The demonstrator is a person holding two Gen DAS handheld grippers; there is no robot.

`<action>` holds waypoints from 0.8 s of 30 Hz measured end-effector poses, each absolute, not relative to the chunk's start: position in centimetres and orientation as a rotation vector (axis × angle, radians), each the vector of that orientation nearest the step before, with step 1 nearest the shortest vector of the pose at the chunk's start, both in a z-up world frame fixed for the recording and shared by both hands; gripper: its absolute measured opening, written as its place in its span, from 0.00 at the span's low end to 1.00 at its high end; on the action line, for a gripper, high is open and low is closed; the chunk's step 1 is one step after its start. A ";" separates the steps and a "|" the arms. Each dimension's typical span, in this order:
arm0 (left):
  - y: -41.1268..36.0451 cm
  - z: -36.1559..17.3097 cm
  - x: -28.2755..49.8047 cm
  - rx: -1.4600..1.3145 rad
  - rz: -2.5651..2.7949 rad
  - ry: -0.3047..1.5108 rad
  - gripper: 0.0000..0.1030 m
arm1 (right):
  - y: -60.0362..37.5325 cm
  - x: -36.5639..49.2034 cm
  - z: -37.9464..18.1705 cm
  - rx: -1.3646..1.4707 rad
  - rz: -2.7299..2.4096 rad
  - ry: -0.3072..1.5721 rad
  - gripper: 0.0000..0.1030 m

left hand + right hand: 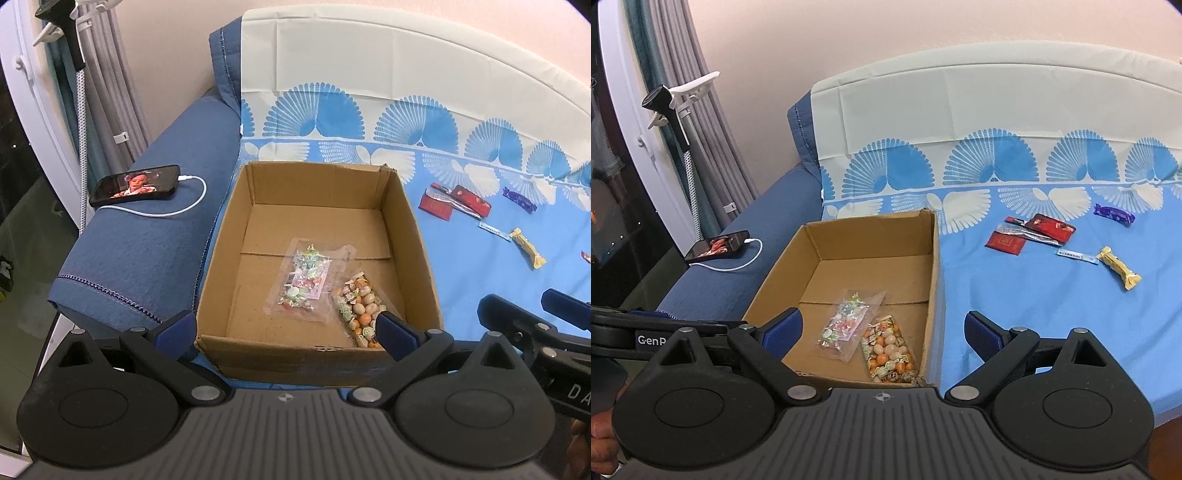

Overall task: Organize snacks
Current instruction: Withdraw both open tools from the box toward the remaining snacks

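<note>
An open cardboard box (413, 236) (934, 258) stands on a blue patterned cloth. Inside it lie a clear bag of mixed candies (306, 282) (846, 323) and a bag of orange and beige round sweets (360, 312) (890, 356). On the cloth to the right lie red packets (454, 201) (1030, 232), a purple wrapper (519, 199) (1113, 214), a small blue-white sachet (493, 229) (1075, 256) and a yellow bar (526, 247) (1119, 271). My left gripper (284, 332) is open and empty at the box's near wall. My right gripper (882, 332) is open and empty above the box's near right corner.
A phone (136, 184) (718, 245) with a white charging cable lies on the blue sofa arm left of the box. A curtain and a stand with a dark device (666, 107) are at the far left. A red wrapper edge (586, 256) shows at the right border.
</note>
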State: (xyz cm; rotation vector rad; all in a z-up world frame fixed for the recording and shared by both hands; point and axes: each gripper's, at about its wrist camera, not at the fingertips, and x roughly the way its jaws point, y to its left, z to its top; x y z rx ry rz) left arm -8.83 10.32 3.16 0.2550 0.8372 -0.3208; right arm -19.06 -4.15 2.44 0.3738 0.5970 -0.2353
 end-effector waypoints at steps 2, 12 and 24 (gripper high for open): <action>10.0 3.1 -8.7 0.258 -0.321 0.843 1.00 | -4.5 -19.1 2.3 0.382 -0.239 0.598 0.92; 8.2 3.0 -8.3 0.283 -0.331 0.855 1.00 | -6.2 -19.5 1.7 0.421 -0.262 0.596 0.93; 5.5 3.0 -8.2 0.308 -0.358 0.859 1.00 | -8.5 -20.2 0.9 0.461 -0.292 0.599 0.93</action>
